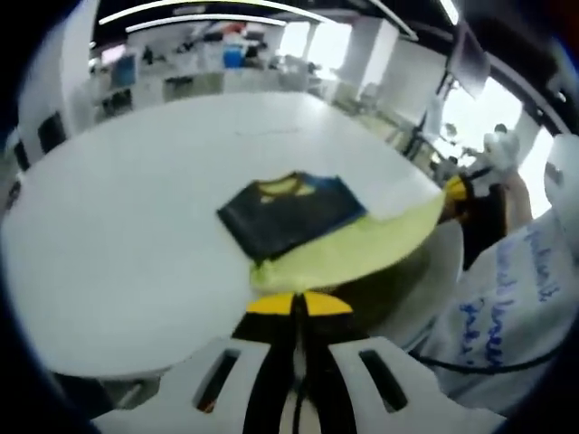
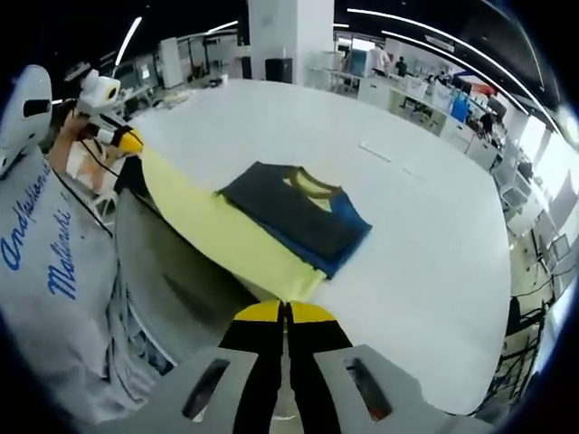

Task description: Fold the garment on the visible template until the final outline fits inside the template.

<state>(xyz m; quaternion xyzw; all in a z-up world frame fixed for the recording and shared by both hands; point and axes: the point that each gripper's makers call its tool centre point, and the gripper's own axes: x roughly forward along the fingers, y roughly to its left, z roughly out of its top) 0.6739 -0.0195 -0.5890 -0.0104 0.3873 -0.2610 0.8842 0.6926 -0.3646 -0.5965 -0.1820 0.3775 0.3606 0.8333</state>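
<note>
2 hand-held grippers [image 1: 294, 306] [image 2: 284, 313] pinch garment [image 2: 271, 231] (table [image 2: 425, 235] beneath).

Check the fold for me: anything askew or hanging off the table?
Yes. The garment's yellow part is pulled taut off the table edge, held up between both grippers, left gripper and right gripper. The folded dark part still lies flat.

Garment [image 2: 298, 221]: I see a dark navy and blue shirt with a yellow collar, partly folded on the white table [image 2: 425, 271]. Its yellow lower part stretches off toward the table's near edge.

Right gripper [image 2: 285, 312]: my jaws are closed on the yellow hem at the corner nearest the camera.

Left gripper [image 2: 122, 137]: it pinches the hem's far corner, left of the garment.

Person's lettered grey shirt [image 2: 54, 262]: left of the garment.
</note>
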